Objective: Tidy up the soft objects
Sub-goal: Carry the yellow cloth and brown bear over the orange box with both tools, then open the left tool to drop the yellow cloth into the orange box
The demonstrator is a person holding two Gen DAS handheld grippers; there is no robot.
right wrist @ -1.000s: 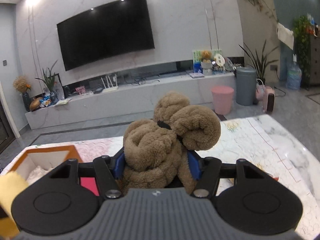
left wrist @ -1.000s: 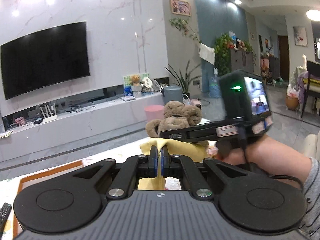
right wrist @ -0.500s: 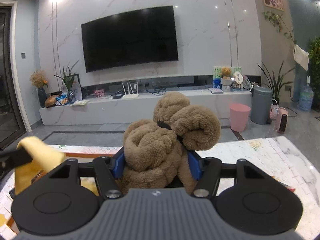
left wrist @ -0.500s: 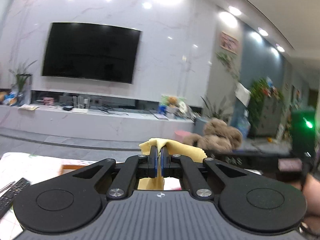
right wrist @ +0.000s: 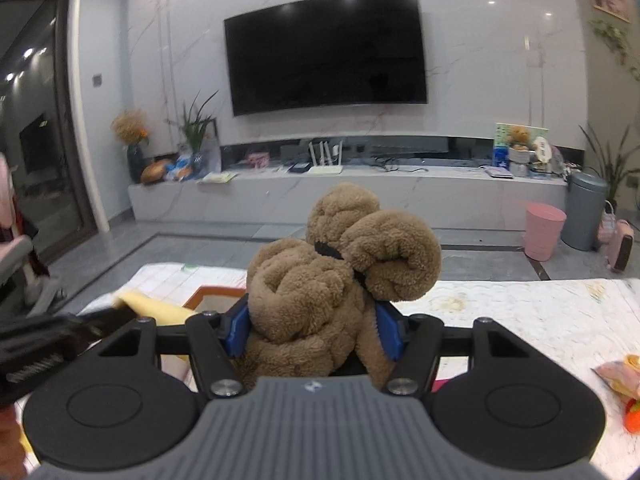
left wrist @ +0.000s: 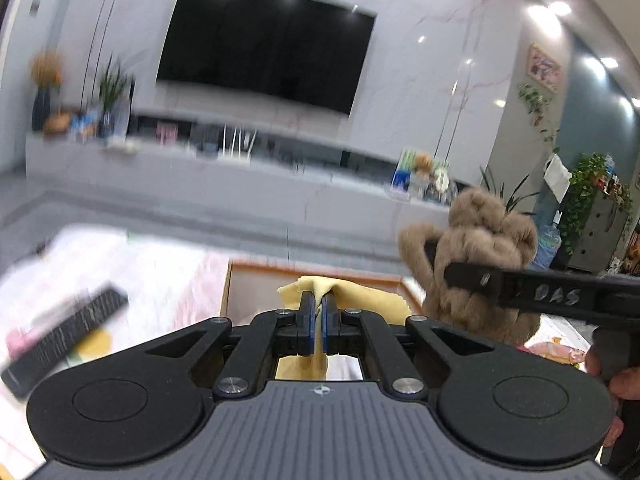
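The left gripper (left wrist: 316,322) stays clamped on the yellow cloth (left wrist: 360,300), now at frame centre over the wooden box (left wrist: 236,280). The right gripper (right wrist: 312,330) still squeezes the brown plush toy (right wrist: 340,272), which has shifted right.

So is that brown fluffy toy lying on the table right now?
No, the brown fluffy toy is clamped between the blue pads of the right gripper, held up above the table.
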